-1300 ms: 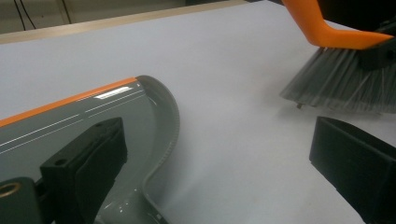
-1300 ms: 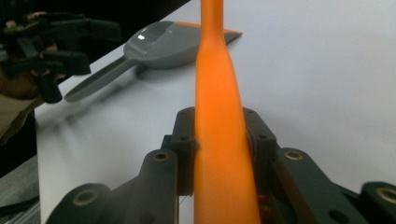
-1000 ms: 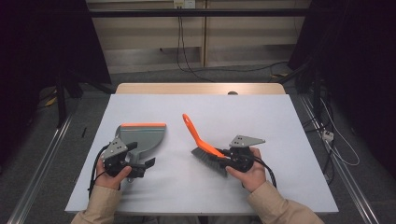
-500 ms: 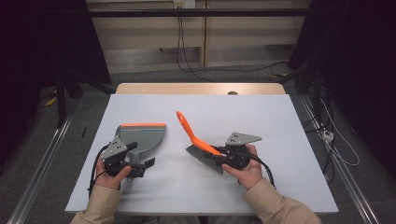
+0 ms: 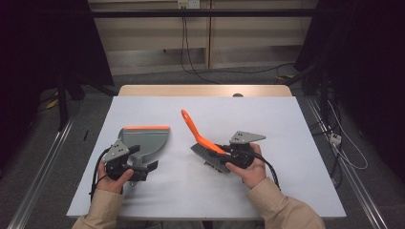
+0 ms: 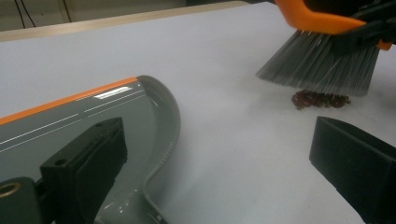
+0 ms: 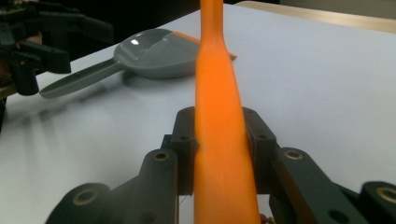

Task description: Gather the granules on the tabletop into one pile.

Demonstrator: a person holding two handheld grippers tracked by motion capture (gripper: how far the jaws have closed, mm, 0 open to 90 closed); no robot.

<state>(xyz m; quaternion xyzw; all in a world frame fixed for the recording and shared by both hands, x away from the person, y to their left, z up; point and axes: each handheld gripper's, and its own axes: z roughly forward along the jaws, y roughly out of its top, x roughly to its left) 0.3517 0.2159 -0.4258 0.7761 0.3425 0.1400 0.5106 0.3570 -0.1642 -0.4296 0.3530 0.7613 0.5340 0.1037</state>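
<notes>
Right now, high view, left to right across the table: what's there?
Left gripper → dustpan → brush → right gripper.

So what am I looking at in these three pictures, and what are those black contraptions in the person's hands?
A person sits at a white table holding a hand-operated black gripper in each hand. One picture looks down from above; the other two come from cameras on the grippers. The right gripper is clamped on the orange handle of a grey-bristled hand brush. The left gripper, its jaws apart, sits at the handle of a grey plastic dustpan with an orange lip. A small pile of dark reddish crumbs lies under the bristles.
</notes>
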